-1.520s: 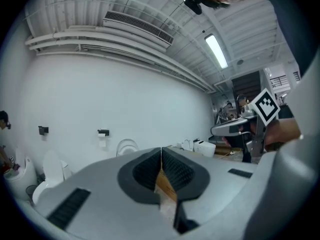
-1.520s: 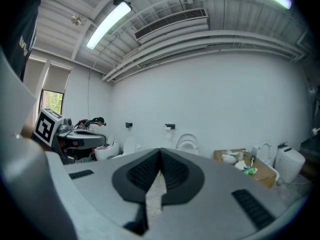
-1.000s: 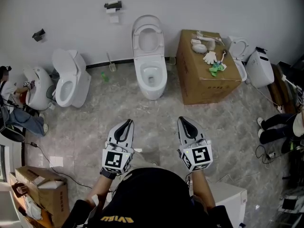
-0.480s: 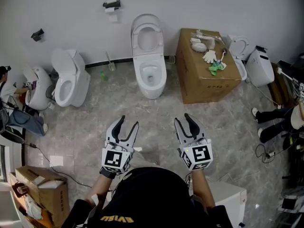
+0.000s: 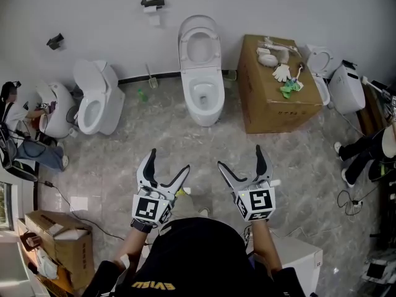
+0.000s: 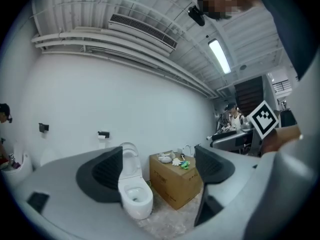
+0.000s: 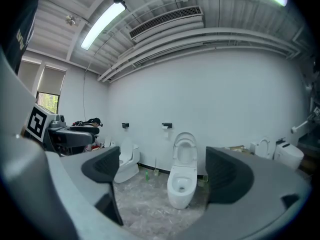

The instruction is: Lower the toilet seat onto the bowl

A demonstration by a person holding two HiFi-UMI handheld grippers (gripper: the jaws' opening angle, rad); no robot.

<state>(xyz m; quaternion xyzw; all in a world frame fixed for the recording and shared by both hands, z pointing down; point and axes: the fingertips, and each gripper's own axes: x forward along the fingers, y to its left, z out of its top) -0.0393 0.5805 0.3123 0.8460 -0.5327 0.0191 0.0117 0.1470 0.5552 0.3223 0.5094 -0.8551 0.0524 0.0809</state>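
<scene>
Bare floor lies open between you and the toilet; the cardboard box stands close on its right.

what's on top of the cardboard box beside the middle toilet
The cardboard box carries a white glove, a green item and white bits too small to name; its inside is hidden.

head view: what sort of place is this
Probably a test or demo room, not a working bathroom: the middle toilet, left toilet and right toilet line one bare wall with no partitions, a cardboard box among them.
</scene>
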